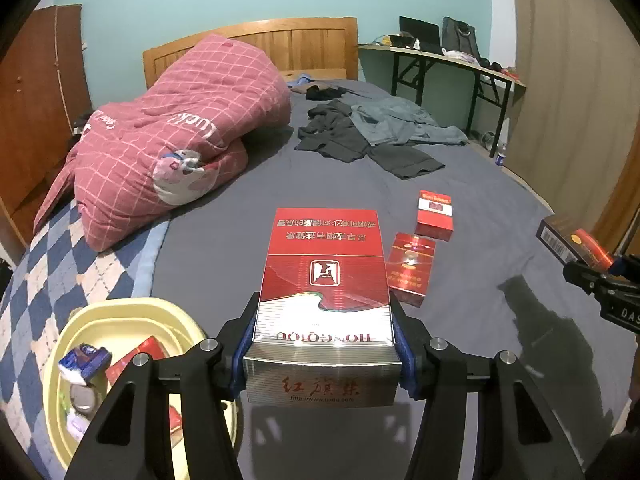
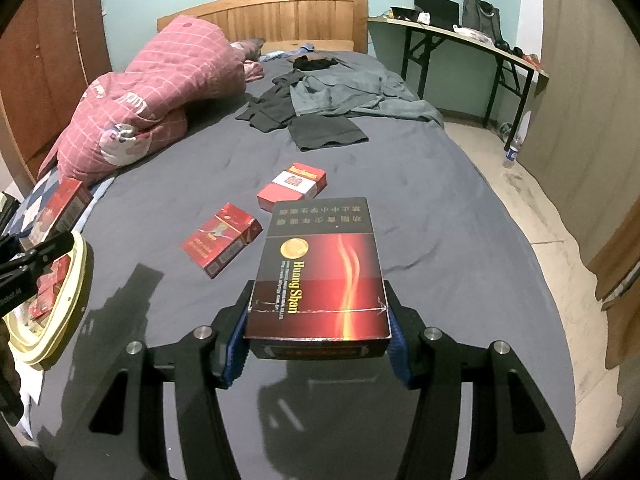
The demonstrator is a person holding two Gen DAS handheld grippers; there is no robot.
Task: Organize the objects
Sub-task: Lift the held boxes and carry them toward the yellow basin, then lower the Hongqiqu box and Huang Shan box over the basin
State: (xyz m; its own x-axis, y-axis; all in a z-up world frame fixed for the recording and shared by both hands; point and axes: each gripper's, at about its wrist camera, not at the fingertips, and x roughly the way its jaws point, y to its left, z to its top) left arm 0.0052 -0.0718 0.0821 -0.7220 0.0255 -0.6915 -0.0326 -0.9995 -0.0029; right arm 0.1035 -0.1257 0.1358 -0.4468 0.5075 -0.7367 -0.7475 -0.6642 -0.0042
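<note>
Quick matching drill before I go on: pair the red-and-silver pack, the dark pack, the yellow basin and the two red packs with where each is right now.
1. red-and-silver pack
2. dark pack
3. yellow basin
4. two red packs

A. lying loose on the grey sheet
B. held in the right tongs
C. at the bed's edge, holding small items
D. held in the left tongs

Pairs: 1-D, 2-B, 3-C, 4-A
</note>
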